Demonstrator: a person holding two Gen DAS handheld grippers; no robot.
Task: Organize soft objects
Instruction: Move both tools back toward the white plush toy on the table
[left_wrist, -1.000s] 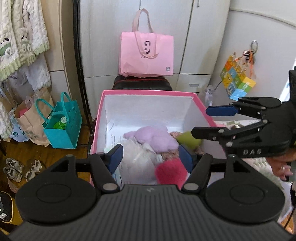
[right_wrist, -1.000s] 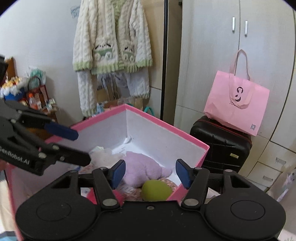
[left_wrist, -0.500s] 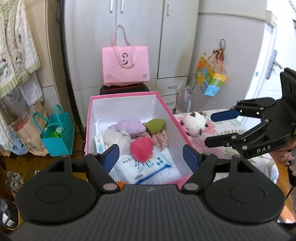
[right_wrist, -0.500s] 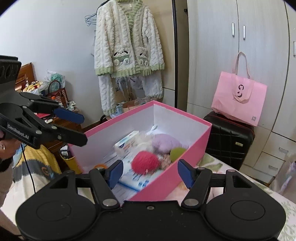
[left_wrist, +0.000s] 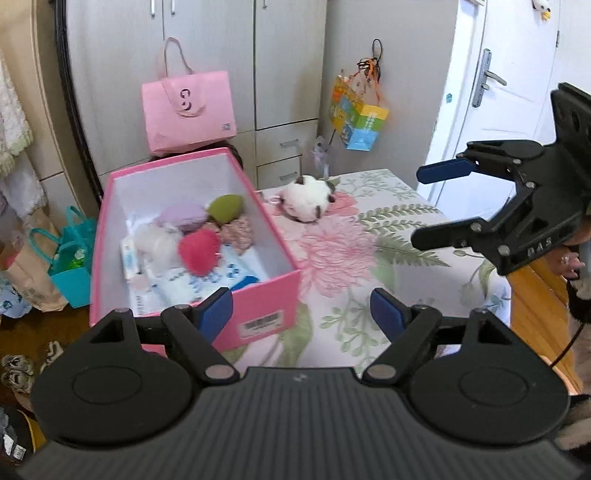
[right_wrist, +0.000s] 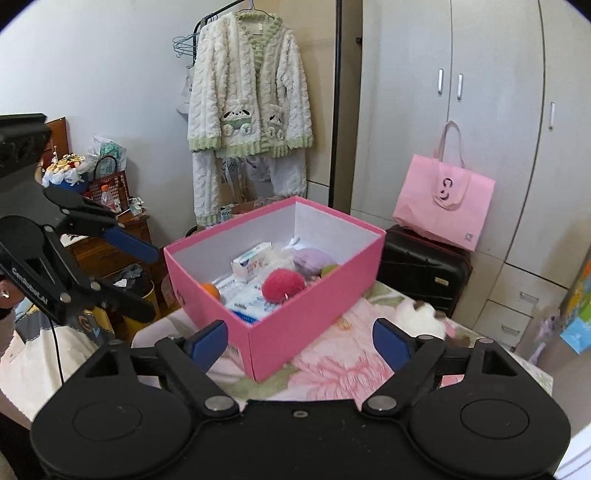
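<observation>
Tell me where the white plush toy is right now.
The white plush toy lies on the floral cloth, outside the pink box, just off its far right corner in the left wrist view.

1. Before me: a surface under a floral cloth (left_wrist: 343, 254).
2. A pink box (left_wrist: 266, 295) stands directly on it.
3. A white plush (left_wrist: 306, 197) lies on it just beside the box's far right corner.
</observation>
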